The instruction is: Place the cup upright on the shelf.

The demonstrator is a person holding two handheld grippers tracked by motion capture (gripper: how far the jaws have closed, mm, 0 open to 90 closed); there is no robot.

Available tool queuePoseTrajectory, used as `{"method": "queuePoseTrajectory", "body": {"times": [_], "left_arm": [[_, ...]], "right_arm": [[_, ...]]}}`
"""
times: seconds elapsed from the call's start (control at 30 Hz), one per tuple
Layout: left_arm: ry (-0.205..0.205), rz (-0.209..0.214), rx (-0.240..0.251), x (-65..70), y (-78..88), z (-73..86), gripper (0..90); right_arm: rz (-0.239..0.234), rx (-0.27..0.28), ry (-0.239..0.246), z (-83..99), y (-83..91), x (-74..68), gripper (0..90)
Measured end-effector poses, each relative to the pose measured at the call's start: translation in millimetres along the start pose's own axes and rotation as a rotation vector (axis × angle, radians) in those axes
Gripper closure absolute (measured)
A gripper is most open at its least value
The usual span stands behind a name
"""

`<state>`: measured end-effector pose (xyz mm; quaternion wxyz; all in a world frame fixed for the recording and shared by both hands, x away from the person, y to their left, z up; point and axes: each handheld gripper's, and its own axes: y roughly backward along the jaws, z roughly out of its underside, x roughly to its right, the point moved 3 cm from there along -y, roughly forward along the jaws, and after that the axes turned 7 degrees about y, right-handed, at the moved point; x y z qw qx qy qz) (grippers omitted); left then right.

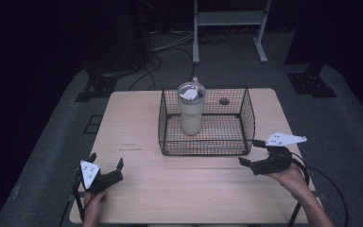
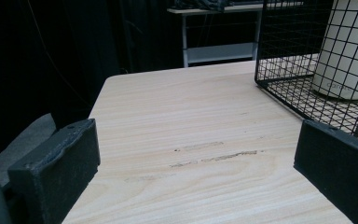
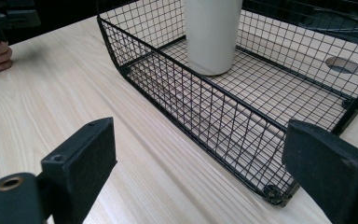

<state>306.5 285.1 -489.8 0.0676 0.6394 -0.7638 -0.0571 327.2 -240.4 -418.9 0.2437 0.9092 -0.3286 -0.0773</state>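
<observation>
Okay, my right claw (image 1: 250,152) hangs spread wide and empty, just off the wire basket's (image 1: 248,120) near corner; the tumbler (image 1: 191,109) stands upright inside, ahead and leftward. My left claw (image 1: 107,163), also spread, sits farther away.

Matt cream tumbler (image 1: 191,116), black wire-mesh basket (image 1: 248,118), smooth pale wood-grain table (image 1: 137,123).

Ahead of the grippers, beyond the pale wooden table (image 1: 137,118), grey carpet (image 1: 354,118) is covering the floor. Black cables (image 1: 156,61) are trailing across it toward a white metal frame (image 1: 229,19). Dark stands (image 1: 312,82) are flanking the table, and blackness is swallowing the room behind.
</observation>
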Motion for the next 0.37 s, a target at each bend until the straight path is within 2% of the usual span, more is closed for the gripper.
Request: {"method": "queuePoseTrajectory", "body": {"times": [0.37], "left_arm": [[0.0, -0.002, 0.0, 0.0, -0.1, 0.0, 0.0]], "right_arm": [[0.018, 0.016, -0.025, 20.2, 5.2, -6.0, 9.1]]}}
